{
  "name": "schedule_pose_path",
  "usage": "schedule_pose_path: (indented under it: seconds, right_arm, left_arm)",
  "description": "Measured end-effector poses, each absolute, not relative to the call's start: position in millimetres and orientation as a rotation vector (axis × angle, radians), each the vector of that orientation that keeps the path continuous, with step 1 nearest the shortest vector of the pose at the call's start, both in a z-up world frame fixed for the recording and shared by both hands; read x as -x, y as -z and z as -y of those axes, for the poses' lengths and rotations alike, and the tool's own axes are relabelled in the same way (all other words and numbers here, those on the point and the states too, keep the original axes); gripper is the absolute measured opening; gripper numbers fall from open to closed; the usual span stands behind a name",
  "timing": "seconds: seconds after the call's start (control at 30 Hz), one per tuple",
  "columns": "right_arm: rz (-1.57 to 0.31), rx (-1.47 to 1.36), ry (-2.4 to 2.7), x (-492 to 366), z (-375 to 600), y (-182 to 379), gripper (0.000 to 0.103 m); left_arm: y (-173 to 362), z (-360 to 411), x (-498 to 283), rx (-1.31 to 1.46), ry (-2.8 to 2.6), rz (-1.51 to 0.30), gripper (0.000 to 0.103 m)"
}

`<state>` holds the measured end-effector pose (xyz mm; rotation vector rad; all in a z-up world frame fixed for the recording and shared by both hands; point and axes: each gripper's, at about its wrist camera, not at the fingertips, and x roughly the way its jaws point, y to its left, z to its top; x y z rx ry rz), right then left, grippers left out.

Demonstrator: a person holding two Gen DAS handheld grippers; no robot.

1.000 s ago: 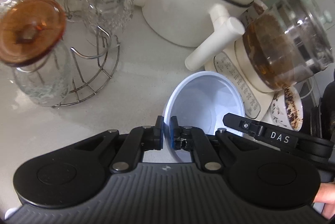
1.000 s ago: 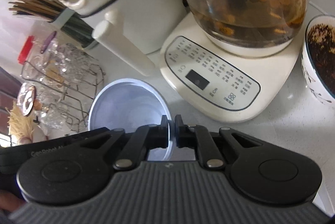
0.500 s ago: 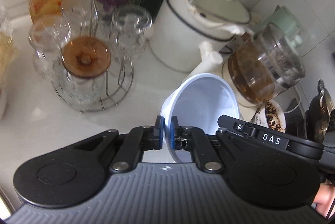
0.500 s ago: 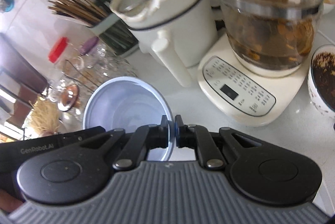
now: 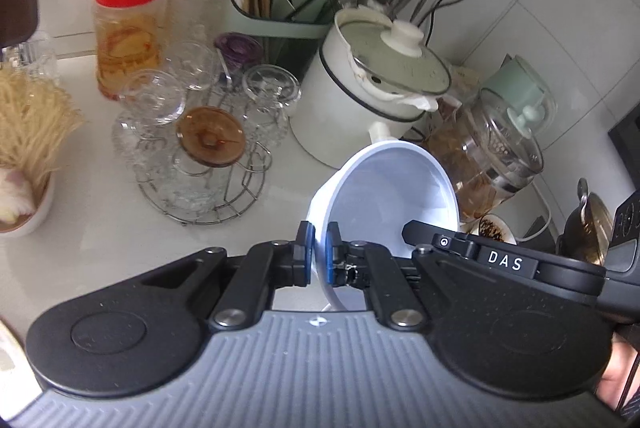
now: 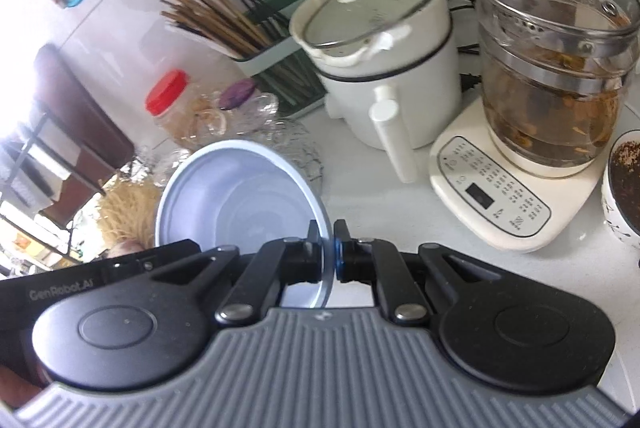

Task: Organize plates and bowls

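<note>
A pale blue-white bowl [image 5: 384,196] is held in the air above the white counter by both grippers. My left gripper [image 5: 317,255] is shut on its left rim, the bowl tilted with its opening toward the camera. My right gripper [image 6: 328,252] is shut on the opposite rim of the same bowl [image 6: 236,196]. Each gripper's black body shows in the other's view. A patterned bowl with dark contents [image 6: 624,184] stands on the counter at the right, also in the left wrist view [image 5: 494,228].
On the counter stand a white electric pot with glass lid [image 5: 380,88], a glass kettle on a cream base [image 6: 552,76], a wire rack of upturned glasses [image 5: 200,156], a red-lidded jar [image 5: 128,28] and a chopstick holder [image 5: 276,8].
Both grippers have lifted the bowl up and back from the counter. The pot, kettle and glass rack now look smaller and farther below.
</note>
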<state>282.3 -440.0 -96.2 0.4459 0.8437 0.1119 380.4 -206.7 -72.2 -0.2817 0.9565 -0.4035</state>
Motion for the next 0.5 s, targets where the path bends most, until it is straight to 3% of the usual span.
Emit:
schedule_pose_path:
  seconds: [0.5]
  right_arm:
    - [-0.839,-0.353,-0.283,-264.9,367.1,73.1,0.009]
  left_arm:
    - [52.4,127.4,-312.2,0.374,0.254,-0.875,0.008]
